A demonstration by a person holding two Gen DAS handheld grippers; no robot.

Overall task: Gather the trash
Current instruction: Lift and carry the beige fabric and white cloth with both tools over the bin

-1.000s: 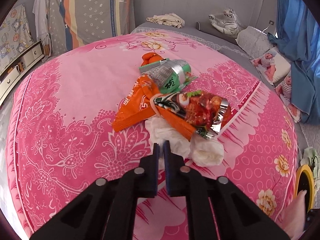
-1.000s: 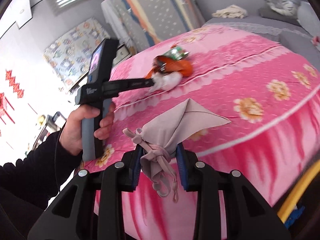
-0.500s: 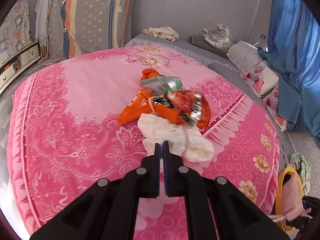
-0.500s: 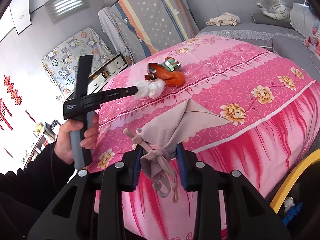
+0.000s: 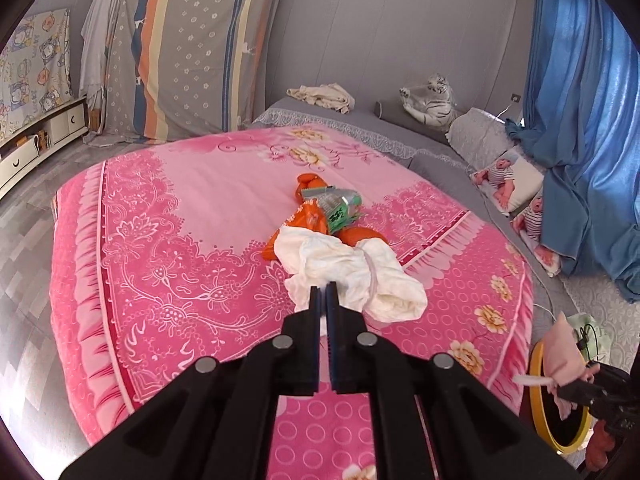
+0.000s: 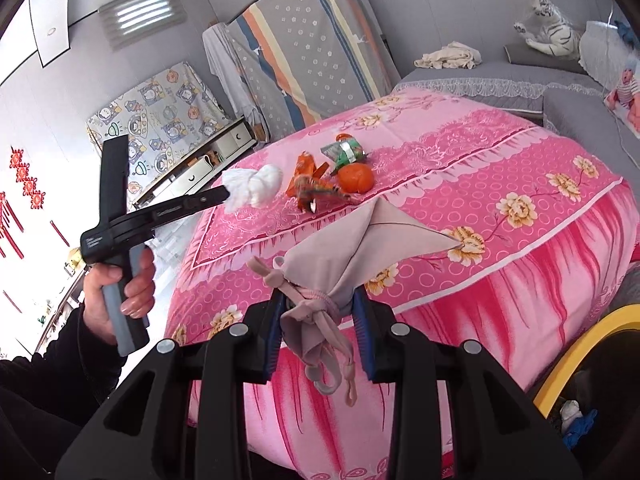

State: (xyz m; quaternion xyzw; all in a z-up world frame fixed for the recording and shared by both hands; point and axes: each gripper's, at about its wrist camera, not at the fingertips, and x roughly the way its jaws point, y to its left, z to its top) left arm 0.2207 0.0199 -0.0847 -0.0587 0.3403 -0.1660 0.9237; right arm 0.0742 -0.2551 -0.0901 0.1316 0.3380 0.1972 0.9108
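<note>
My left gripper is shut on a crumpled white tissue wad and holds it in the air above the pink bed. The wad also shows in the right wrist view, at the tip of the left gripper. On the bed lie orange snack wrappers, a green wrapper and an orange bag. My right gripper is shut on a knotted beige cloth bag, held beside the bed near a yellow-rimmed bin.
The yellow bin stands on the floor at the bed's right side. A grey sofa with a plush tiger, dolls and blue curtains lies behind. A low cabinet stands at the left.
My left gripper has lifted the white tissue wad off the trash pile and drawn back from the bed. The right gripper still holds the beige bag, little moved.
</note>
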